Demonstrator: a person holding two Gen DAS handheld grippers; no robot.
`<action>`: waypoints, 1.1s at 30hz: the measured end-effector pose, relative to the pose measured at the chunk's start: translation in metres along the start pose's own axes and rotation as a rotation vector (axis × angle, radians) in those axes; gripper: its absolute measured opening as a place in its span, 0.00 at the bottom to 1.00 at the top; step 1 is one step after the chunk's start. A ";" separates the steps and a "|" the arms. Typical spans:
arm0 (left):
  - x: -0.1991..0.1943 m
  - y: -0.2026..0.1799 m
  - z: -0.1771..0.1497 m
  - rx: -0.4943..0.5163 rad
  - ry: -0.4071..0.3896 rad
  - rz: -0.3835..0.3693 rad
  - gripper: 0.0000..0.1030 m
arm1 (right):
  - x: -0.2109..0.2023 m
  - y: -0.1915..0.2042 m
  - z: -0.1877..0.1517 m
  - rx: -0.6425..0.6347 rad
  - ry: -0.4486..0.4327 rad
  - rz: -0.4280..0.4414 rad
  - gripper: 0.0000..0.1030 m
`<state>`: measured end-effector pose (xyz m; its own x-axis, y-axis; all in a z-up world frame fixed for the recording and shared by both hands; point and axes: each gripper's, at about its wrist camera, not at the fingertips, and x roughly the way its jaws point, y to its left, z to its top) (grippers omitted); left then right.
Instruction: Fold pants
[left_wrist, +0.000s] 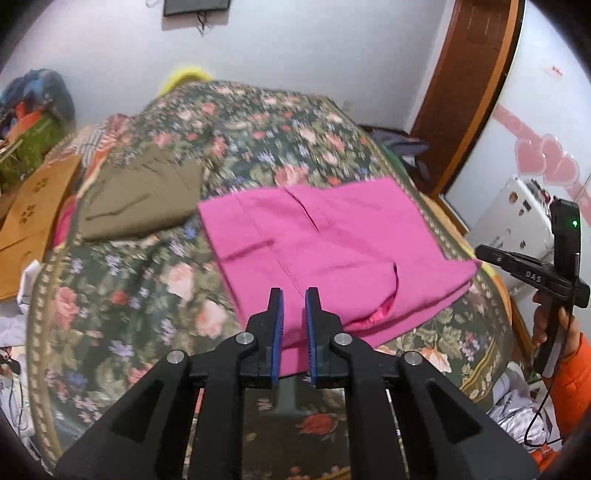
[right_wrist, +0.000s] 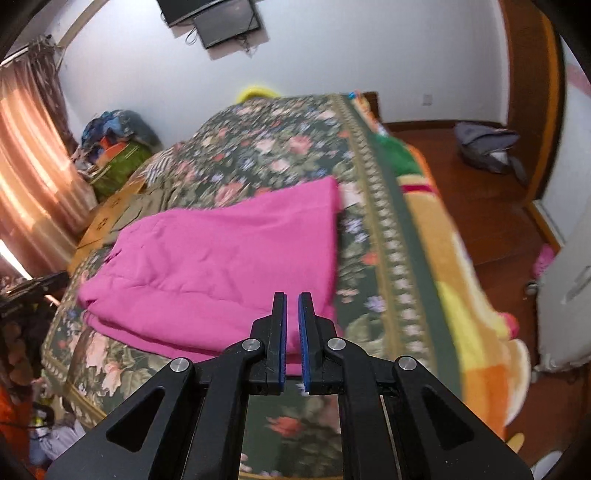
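Black gripper fingers with blue pads fill the foreground of both wrist views. On the left gripper (left_wrist: 294, 295) the jaws stand nearly closed with a narrow gap between them, and nothing is held. On the right gripper (right_wrist: 291, 299) the jaws are almost together, also empty. Both tools point down at a slant toward the pink pants (left_wrist: 332, 243), which lie on the floral bedspread (left_wrist: 229, 122) just beyond the fingertips. The pants are already folded into a thick, roughly rectangular stack of layers, its near edge close to the foot of the bed. Judging from that shape, folding is far along or finished, and the grippers appear to hover apart from the cloth. Any further fold would call for opening the jaws and pinching an edge of the stack. Further out in the left view, a hand (left_wrist: 554, 325) in an orange sleeve holds the other tool at the right edge. An olive garment (left_wrist: 140, 199) lies on the bedspread to the left of the pants, well apart from them.
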<state>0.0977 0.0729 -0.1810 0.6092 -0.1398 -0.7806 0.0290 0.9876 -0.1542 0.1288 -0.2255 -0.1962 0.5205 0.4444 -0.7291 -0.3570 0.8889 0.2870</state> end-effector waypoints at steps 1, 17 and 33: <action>0.007 -0.002 -0.004 0.001 0.018 -0.002 0.09 | 0.007 0.002 -0.004 -0.002 0.018 0.004 0.05; 0.009 0.021 -0.006 -0.025 0.033 0.056 0.47 | 0.038 -0.005 -0.024 -0.025 0.174 -0.022 0.16; 0.070 0.094 0.084 -0.182 0.033 0.085 0.49 | 0.049 -0.025 0.056 -0.029 0.035 -0.065 0.28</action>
<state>0.2096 0.1616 -0.1990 0.5766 -0.0618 -0.8147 -0.1671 0.9671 -0.1917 0.2067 -0.2195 -0.2047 0.5157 0.3817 -0.7670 -0.3460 0.9118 0.2211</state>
